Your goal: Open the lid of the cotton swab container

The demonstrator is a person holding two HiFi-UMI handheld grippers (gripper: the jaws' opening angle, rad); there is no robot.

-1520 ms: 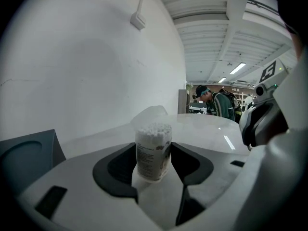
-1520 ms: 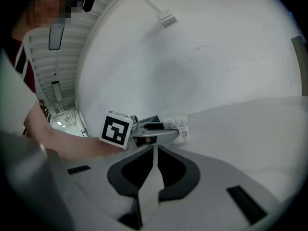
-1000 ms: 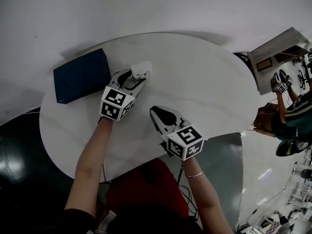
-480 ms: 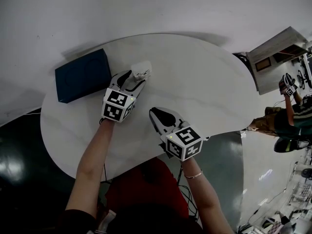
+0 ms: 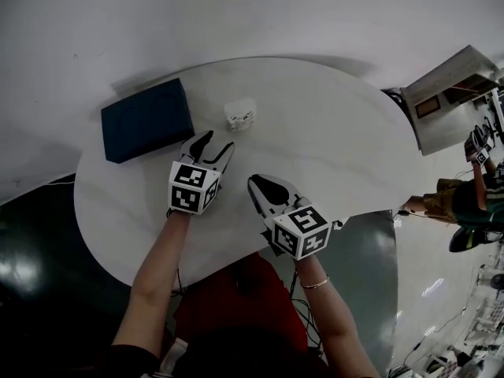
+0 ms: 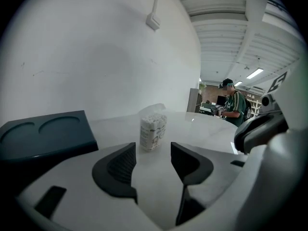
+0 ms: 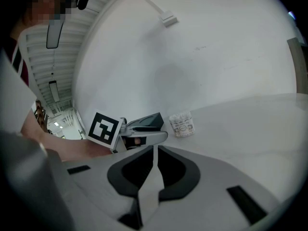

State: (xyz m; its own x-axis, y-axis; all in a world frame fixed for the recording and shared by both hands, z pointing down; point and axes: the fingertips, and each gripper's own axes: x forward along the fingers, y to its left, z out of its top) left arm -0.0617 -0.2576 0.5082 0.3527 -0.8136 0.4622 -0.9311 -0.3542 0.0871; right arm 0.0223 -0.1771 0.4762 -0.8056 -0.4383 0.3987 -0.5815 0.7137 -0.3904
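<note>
At the left of the table lies a dark blue box. Beside it the left gripper hovers with fingers apart and empty, pointed at the cotton swab container, which stands upright a little ahead, untouched. Its clear lid looks flipped back with swab tips showing, so the opening seems done. The right gripper sits nearer the person, fingers all but together on nothing.

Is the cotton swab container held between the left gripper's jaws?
No, the cotton swab container stands on the table beyond the left gripper, whose jaws are apart and empty.
</note>
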